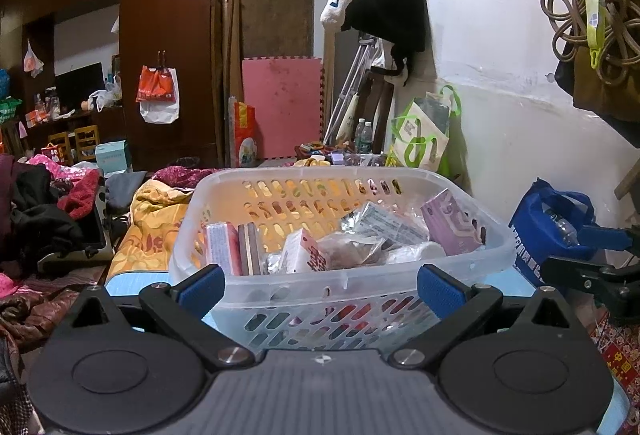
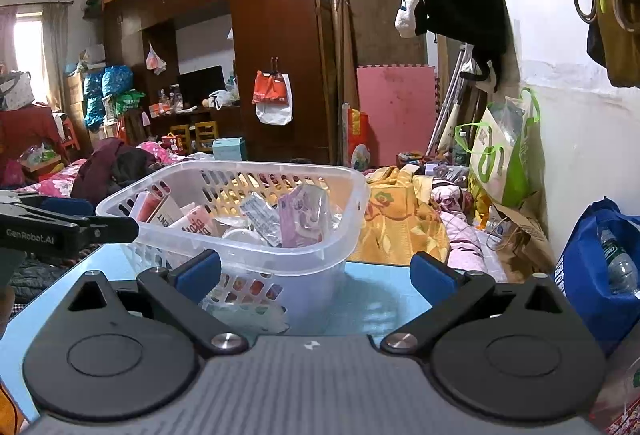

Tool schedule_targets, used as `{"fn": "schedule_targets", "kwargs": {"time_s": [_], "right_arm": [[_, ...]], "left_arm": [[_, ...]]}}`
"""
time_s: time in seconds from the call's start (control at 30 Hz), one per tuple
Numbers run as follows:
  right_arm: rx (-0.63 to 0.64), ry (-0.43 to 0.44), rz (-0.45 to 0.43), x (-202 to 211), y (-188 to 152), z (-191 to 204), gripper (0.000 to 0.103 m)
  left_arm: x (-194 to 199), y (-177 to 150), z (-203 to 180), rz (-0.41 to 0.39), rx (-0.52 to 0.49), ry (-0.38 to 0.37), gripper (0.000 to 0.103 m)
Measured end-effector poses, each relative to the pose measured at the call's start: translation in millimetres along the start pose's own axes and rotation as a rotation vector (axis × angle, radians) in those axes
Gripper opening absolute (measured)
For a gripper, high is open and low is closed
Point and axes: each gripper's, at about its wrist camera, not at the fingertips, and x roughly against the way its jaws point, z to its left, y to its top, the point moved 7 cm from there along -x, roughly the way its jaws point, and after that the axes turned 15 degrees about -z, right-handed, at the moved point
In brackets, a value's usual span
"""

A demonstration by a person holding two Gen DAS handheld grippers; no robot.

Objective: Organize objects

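Basket (image 1: 344, 275) at frame centre already holds packets and boxes. Left gripper (image 1: 320, 287) and right gripper (image 2: 316, 275) both spread, empty. Nothing loose visible on blue tabletop (image 2: 376, 299); task likely near done.

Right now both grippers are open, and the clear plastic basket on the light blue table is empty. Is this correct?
Not quite. The basket is not empty: it holds boxes and packets, among them a purple box and a red and white carton, as the left wrist view shows. The rest holds: left gripper and right gripper are open, and the basket stands on the light blue table.
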Motion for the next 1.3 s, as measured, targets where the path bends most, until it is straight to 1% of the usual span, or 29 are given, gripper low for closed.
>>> {"fn": "schedule_targets", "kwargs": {"time_s": [0.67,1.3], "right_arm": [[-0.016,0.001,-0.005,2.3,-1.9,-3.1,0.103],[-0.003,0.010,-0.015,3.5,2.5,-1.8,0.103]], "left_arm": [[-0.6,-4.4,-2.5,0.011,0.000,0.005,0.103],[-1.4,-4.0,-4.8,0.014,-0.002,0.003,0.103]]}}
